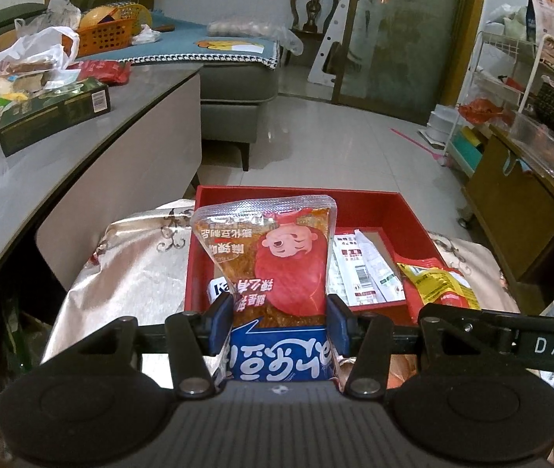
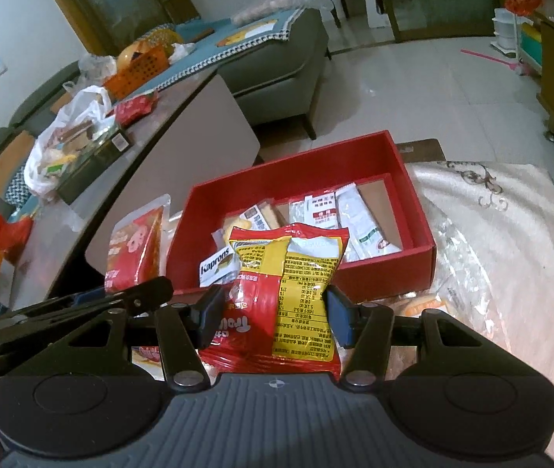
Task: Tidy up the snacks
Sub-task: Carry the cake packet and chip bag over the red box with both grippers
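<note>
Already the red box holds several packets at twelve o'clock. The left gripper pinches a red-and-blue snack pouch; the right gripper pinches a red-and-yellow packet. Both hang over the box's near wall, unplaced; more snacks apparently wait on the table at ten o'clock.

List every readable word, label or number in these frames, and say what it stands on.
"DAS": on the black gripper arm at the left view's right edge.
"Kaprons": on a white packet in the red box.
Chinese print on the red pouch, the yellow-red bag and the sachets: too small or upside down.
</note>
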A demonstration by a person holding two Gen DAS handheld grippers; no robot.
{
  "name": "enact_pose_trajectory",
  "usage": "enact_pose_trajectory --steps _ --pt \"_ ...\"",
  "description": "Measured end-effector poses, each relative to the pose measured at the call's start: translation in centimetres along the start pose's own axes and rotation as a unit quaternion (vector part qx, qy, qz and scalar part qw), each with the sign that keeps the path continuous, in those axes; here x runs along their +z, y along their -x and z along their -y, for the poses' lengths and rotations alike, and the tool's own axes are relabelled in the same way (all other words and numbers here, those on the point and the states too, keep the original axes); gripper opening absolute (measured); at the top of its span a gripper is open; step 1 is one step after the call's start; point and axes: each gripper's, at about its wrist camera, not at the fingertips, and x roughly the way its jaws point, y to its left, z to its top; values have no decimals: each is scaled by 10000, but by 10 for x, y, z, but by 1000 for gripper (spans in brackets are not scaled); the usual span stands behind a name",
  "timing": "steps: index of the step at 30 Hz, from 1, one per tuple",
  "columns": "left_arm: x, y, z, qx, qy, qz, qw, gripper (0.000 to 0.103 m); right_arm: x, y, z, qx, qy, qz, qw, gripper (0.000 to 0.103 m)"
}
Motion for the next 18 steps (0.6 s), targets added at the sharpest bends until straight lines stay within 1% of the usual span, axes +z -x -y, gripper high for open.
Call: enact_pose_trajectory --steps 7,18 --pt "5 -6 4 10 -65 8 10000 44 6 -4 2 -10 -18 13 10000 63" --pt "15 -20 6 77 -110 27 9999 44 26 -15 6 -2 -53 81 10000 63"
